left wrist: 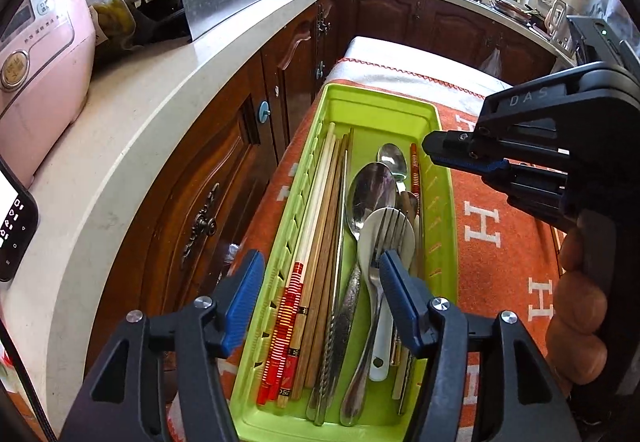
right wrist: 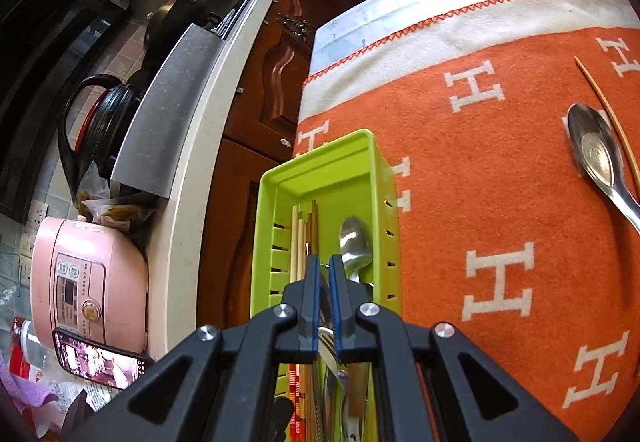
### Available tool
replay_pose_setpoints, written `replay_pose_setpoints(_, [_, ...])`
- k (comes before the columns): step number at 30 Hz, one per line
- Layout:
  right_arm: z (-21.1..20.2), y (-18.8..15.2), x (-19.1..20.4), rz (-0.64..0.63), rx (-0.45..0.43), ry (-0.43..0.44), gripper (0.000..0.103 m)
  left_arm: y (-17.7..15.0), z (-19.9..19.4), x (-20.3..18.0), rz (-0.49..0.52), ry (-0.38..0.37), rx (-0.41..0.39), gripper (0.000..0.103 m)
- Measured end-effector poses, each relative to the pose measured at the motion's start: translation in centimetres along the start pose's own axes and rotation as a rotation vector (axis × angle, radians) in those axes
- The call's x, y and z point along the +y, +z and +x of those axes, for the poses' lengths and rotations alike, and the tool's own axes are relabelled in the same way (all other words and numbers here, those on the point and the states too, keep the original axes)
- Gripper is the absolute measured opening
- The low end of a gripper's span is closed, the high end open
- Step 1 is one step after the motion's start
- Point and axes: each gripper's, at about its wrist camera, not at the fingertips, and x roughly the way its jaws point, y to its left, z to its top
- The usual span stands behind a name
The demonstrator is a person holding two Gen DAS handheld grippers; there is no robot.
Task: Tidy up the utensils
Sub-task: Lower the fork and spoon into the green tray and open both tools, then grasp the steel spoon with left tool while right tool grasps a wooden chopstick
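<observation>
L gripper (left wrist: 320,274) tilts steeply down over the near end of the green tray (left wrist: 442,202), jaws spread wide w/ nothing between them, pads clear of the chopsticks (left wrist: 316,242) and the fork (left wrist: 386,238) below. R gripper (right wrist: 324,274), held in a hand (left wrist: 576,306), angles down over the tray's middle, jaws nearly closed w/ a slim gap, gripping nothing. Spoons and chopsticks lie in the tray on the orange cloth (right wrist: 500,170); a spoon (right wrist: 596,158) and one chopstick (right wrist: 604,110) sit out on the cloth, well apart from the tray.
</observation>
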Motion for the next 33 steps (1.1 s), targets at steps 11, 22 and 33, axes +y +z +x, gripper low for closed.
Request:
replay_pose_setpoints(11, [-2.1,-0.9,0.9,-0.142,-0.014,-0.023,0.007,0.2,-0.2,-0.7,0.017,-0.01,0.01,0.058])
replay_pose_setpoints(22, [-8.1,-2.6,-0.8,-0.306,-0.098,-0.107,0.007,0.2,-2.2,-3.8,0.078,-0.042,-0.015,0.064])
replay_pose_setpoints(33, [-13.3,-2.4,-4.4,-0.348,-0.183,-0.193,0.007,1.1,-4.2,-9.4,0.178,-0.078,-0.045,0.069])
